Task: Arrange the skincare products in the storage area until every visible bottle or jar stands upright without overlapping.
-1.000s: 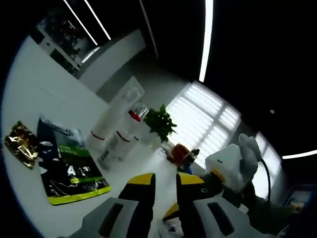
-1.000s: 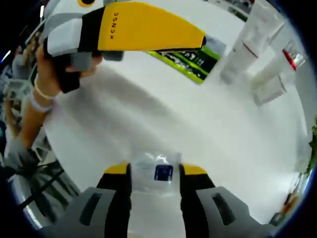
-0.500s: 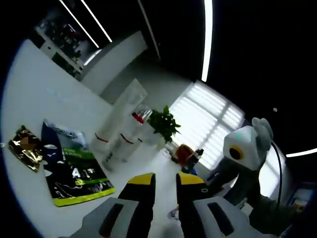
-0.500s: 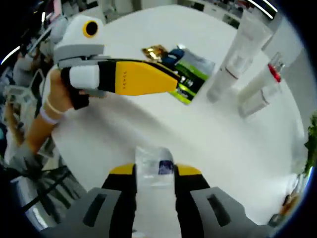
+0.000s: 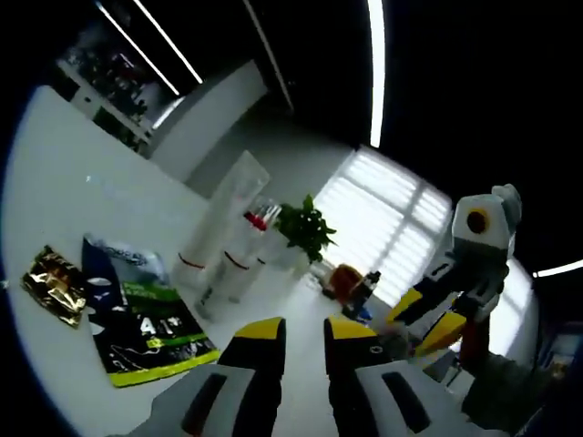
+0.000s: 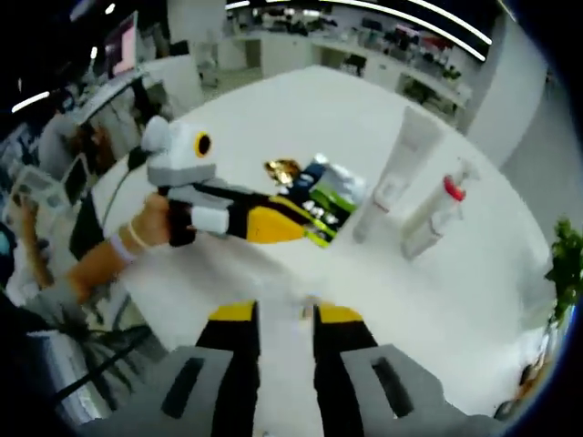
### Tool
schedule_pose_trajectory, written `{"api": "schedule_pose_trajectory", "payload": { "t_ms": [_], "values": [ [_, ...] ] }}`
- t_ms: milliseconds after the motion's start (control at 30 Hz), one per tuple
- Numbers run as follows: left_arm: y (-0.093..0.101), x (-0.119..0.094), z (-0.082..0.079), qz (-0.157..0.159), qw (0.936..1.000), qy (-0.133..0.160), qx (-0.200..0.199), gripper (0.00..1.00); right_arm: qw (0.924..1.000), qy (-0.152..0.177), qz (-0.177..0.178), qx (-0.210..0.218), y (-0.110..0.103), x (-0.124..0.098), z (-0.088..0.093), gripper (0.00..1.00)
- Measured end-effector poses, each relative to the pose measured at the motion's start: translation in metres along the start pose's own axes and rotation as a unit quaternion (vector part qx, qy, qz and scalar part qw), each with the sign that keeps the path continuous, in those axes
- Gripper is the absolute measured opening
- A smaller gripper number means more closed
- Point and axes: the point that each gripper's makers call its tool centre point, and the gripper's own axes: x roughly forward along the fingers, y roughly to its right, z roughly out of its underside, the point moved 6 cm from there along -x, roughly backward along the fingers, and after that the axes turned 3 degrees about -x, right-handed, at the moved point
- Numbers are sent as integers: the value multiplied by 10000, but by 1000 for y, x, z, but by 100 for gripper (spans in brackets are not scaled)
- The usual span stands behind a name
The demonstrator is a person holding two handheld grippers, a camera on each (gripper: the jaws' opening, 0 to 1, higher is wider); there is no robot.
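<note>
On the round white table (image 6: 455, 309) a tall white tube (image 6: 401, 168) and a pump bottle with a red collar (image 6: 437, 214) stand upright side by side. They show again as the tube (image 5: 223, 214) and pump bottle (image 5: 248, 246). A green-and-black sachet (image 6: 332, 202) and a gold packet (image 6: 284, 170) lie flat beside them. My left gripper (image 5: 305, 332) has its jaws close together with nothing between them; from the right gripper view it (image 6: 314, 237) hovers over the sachet, held by a hand. My right gripper (image 6: 287, 314) is high above the table, jaws narrowed on a small clear container that barely shows.
The sachet (image 5: 146, 328) and gold packet (image 5: 56, 284) lie near the table's left side. A potted plant (image 5: 305, 228) stands beyond the bottles. My right gripper (image 5: 405, 335) comes in from the right. Desks, shelves and a seated person (image 6: 64, 137) lie past the table's edge.
My right gripper rose well above the table while its jaws narrowed on the clear container. My left gripper drew back from the right one toward the sachet.
</note>
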Motion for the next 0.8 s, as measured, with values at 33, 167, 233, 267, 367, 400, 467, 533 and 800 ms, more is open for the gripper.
{"api": "schedule_pose_trajectory", "payload": {
  "t_ms": [33,167,233,267,367,400,467,533,800],
  "values": [
    [0,0,0,-60,9999,15,126,18,9999,1,138,61,4,-4,1,2],
    [-2,-1,-1,-244,9991,36,359,18,9996,110,28,260,16,3,2,0],
    [-7,-2,-4,-267,9994,115,174,18,9998,37,93,196,26,18,10,0],
    [-8,-4,-6,-281,9994,147,123,18,9996,179,138,155,31,24,11,0],
    [-13,-7,-9,-408,9988,252,78,18,9983,456,-47,351,38,39,12,0],
    [-14,-7,-10,-465,9985,271,93,18,9976,548,-155,382,40,42,12,0],
    [-17,-7,-11,-562,9979,290,168,18,9974,484,-418,330,38,47,17,0],
    [-17,-7,-11,-584,9977,283,207,18,9952,497,-794,269,31,51,22,9],
    [-23,-4,-13,-630,9975,255,194,18,9899,-216,-1372,-272,3,71,53,49]
  ]
}}
